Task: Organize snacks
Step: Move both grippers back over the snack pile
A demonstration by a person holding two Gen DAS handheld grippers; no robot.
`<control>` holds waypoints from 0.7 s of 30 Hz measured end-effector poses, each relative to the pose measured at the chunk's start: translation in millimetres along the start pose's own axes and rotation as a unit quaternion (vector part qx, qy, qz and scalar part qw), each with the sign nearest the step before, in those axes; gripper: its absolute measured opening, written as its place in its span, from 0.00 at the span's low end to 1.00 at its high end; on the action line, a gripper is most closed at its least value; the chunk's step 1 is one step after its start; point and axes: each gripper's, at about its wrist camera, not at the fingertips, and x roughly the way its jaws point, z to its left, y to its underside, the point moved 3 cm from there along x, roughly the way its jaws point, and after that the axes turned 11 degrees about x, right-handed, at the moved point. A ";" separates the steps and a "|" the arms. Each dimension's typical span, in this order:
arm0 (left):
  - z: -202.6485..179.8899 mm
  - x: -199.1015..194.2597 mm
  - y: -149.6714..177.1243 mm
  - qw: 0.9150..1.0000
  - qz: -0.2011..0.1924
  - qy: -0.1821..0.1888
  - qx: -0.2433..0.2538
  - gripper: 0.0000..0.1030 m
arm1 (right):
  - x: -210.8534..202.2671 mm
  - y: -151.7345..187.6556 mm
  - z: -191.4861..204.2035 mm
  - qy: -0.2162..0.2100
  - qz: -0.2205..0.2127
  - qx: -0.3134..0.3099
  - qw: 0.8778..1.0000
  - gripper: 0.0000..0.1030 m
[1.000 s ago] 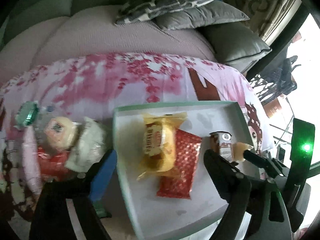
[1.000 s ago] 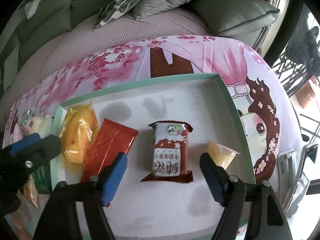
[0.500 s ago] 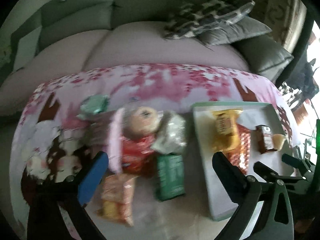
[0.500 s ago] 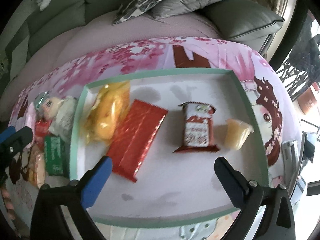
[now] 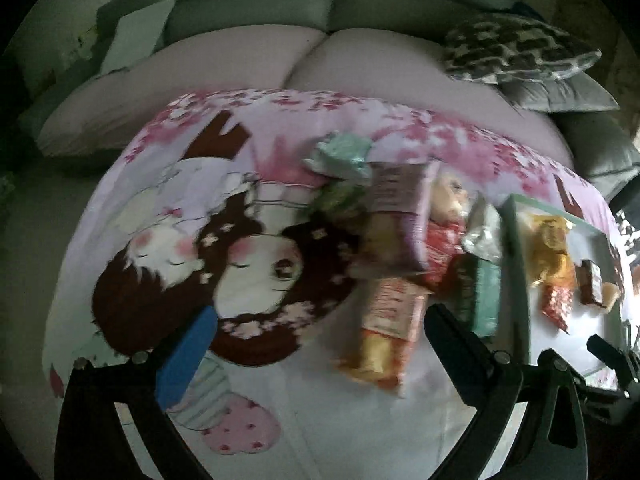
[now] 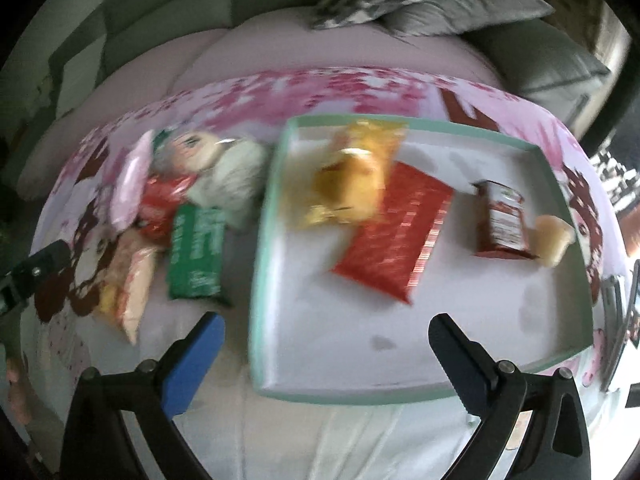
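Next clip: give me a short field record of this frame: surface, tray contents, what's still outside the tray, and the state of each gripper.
surface: pink cartoon-print cloth in front of a sofa
tray: yellow packet, red packet, dark red packet, jelly cup
outside tray: loose pile to its left, including green packet, orange packet, pink packet; others blurred
left gripper: open, empty, over the cloth left of the pile
right gripper: open, empty, over the tray's near left part
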 end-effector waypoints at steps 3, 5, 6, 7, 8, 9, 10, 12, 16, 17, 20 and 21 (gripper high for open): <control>14.5 0.3 3.2 1.000 -0.006 0.010 -0.020 1.00 | 0.3 5.9 22.4 -0.021 -0.001 -0.023 1.000 1.00; 21.7 3.0 6.2 0.999 -0.011 0.005 -0.033 1.00 | 1.4 8.8 33.0 -0.032 -0.001 -0.035 0.999 1.00; 24.6 3.4 7.6 0.999 -0.013 0.003 -0.039 1.00 | 3.0 9.8 37.9 -0.036 0.000 -0.038 0.999 1.00; 26.8 5.1 8.6 0.999 -0.015 0.003 -0.045 1.00 | 5.0 10.7 43.8 -0.042 0.003 -0.040 0.998 1.00; 29.8 8.2 11.2 0.998 -0.016 0.005 -0.052 1.00 | 6.2 10.9 47.0 -0.046 0.004 -0.040 0.998 1.00; 31.4 11.3 11.6 0.998 -0.014 0.006 -0.056 1.00 | 7.1 10.9 49.6 -0.049 0.004 -0.040 0.998 1.00; 32.7 14.8 13.4 0.998 -0.013 0.009 -0.058 1.00 | 8.7 9.6 52.0 -0.053 0.004 -0.039 0.998 1.00; 32.6 20.1 15.9 0.998 -0.011 0.012 -0.057 1.00 | 11.6 8.4 56.0 -0.061 0.005 -0.038 0.997 1.00; 26.5 28.7 20.1 0.998 -0.007 0.032 -0.046 1.00 | 16.7 4.4 61.6 -0.055 0.002 -0.043 0.998 0.96; 24.5 30.0 20.3 0.999 -0.006 0.034 -0.042 1.00 | 17.7 2.6 62.2 -0.055 0.000 -0.044 0.998 0.90; 18.9 28.9 19.1 0.999 -0.011 0.036 -0.031 1.00 | 21.2 -2.9 62.7 -0.057 0.002 -0.045 0.997 0.77; 16.7 28.5 18.6 0.999 -0.012 0.036 -0.028 1.00 | 22.8 -5.0 63.5 -0.057 0.002 -0.046 0.997 0.76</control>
